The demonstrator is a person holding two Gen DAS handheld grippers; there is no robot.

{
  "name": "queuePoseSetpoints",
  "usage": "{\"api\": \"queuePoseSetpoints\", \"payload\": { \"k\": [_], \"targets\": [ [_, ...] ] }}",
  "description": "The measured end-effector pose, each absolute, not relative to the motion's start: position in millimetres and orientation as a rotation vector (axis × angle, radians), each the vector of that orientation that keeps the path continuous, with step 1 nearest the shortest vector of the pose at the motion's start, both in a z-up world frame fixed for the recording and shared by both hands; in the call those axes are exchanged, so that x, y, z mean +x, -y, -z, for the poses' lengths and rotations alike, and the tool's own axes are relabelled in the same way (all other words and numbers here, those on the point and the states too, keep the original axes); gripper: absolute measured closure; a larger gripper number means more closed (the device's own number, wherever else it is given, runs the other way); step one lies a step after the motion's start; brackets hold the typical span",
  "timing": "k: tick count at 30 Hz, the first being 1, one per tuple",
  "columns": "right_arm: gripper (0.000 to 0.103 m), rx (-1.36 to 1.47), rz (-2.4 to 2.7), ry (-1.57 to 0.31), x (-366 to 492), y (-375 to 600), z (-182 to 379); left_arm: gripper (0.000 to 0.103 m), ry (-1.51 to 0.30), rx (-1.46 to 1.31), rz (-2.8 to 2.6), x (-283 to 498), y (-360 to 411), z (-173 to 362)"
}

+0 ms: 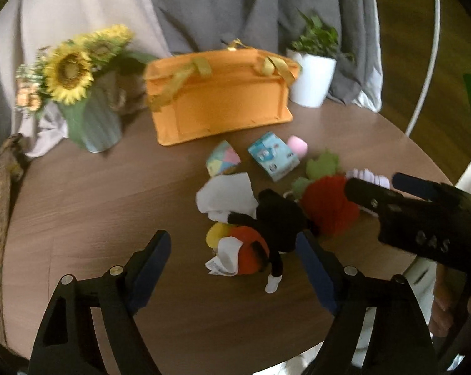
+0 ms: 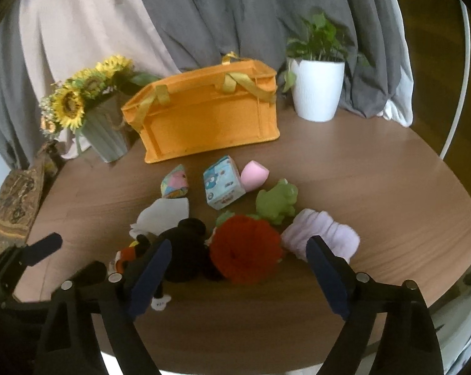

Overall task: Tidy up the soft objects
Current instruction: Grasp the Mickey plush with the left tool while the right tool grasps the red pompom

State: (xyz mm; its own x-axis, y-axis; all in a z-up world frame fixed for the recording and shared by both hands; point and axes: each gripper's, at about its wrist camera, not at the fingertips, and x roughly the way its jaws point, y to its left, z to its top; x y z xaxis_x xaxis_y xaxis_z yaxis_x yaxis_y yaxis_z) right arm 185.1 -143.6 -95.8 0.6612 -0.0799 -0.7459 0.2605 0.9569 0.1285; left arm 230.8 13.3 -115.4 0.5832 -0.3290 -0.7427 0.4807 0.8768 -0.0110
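An orange fabric basket stands at the back of the round wooden table. Soft things lie in front of it: a black mouse plush, a red knitted strawberry, a green frog, a lilac cloth roll, a white cloth, a blue tissue pack, a pink sponge and a pastel ball. My left gripper is open above the mouse plush. My right gripper is open above the strawberry.
A sunflower vase stands left of the basket and a white plant pot right of it. Grey and beige curtains hang behind. A patterned cushion lies at the left edge.
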Motion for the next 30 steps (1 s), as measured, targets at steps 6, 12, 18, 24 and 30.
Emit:
{"api": "queuePoseSetpoints", "payload": {
  "k": [6, 12, 18, 24, 30],
  "targets": [
    [0.022, 0.279, 0.191, -0.893, 203.1, 150.9, 120.4, 0.021, -0.851, 0.196, 0.486, 234.4, -6.8, 130.9],
    [0.027, 0.261, 0.095, -0.977, 221.1, 157.3, 147.9, 0.021, -0.860, 0.167, 0.426, 236.8, 0.8, 144.5],
    [0.030, 0.220, 0.012, -1.020, 235.8, 158.5, 163.6, 0.030, -0.872, 0.159, 0.411, 243.1, 10.6, 156.6],
    [0.037, 0.201, -0.023, -1.041, 244.6, 158.2, 169.7, 0.046, -0.899, 0.106, 0.437, 249.5, 12.3, 165.7],
    [0.060, 0.165, -0.047, -1.045, 245.5, 157.9, 170.5, 0.055, -0.889, 0.128, 0.425, 243.8, 15.2, 165.9]
  ]
}}
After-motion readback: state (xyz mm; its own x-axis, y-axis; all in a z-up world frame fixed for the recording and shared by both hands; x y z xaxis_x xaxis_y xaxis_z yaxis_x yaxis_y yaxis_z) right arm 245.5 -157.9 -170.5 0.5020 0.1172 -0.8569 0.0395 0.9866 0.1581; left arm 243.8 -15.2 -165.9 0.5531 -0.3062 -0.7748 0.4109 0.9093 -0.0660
